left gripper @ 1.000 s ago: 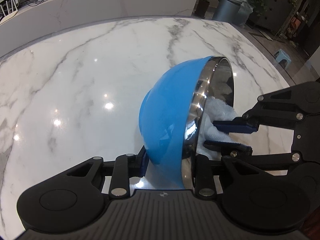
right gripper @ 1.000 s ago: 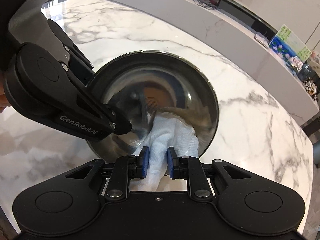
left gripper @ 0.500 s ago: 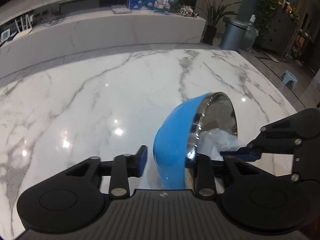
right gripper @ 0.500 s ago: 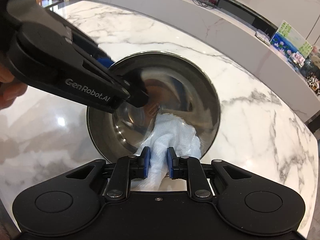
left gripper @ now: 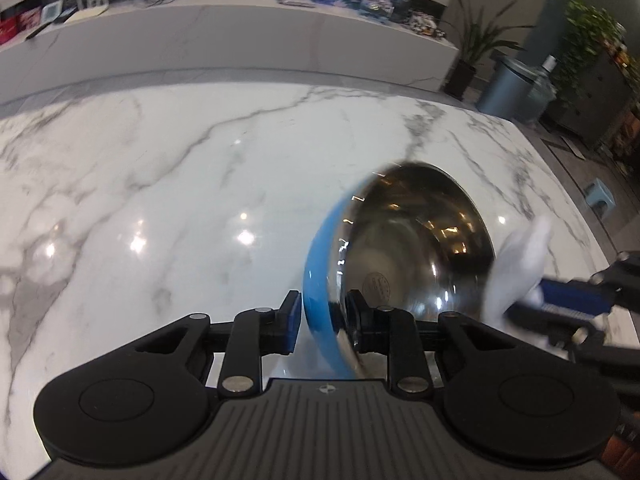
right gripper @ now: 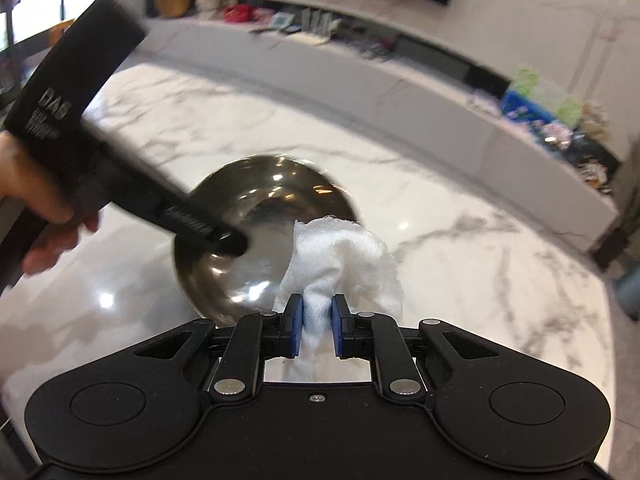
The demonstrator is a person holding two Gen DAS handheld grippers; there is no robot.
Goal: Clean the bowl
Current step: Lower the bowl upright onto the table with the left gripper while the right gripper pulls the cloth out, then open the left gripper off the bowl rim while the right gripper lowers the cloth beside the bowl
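Observation:
The bowl (left gripper: 416,256) is blue outside and shiny steel inside. My left gripper (left gripper: 322,320) is shut on its rim and holds it tilted on edge over the marble table (left gripper: 160,184). My right gripper (right gripper: 317,330) is shut on a white cloth (right gripper: 340,264) and holds it just outside the bowl's (right gripper: 256,240) opening, to its right. In the left wrist view the cloth (left gripper: 520,264) and the right gripper (left gripper: 568,308) show at the right edge, blurred. In the right wrist view the left gripper (right gripper: 228,240) reaches the bowl's rim from the left.
A long white counter (left gripper: 240,40) with small items runs behind the table. A grey bin (left gripper: 508,88), plants and a blue stool (left gripper: 600,196) stand on the floor past the table's right edge.
The cloth has come out of the bowl and moved to its right. The bowl has turned, so more of its steel inside faces the left wrist camera.

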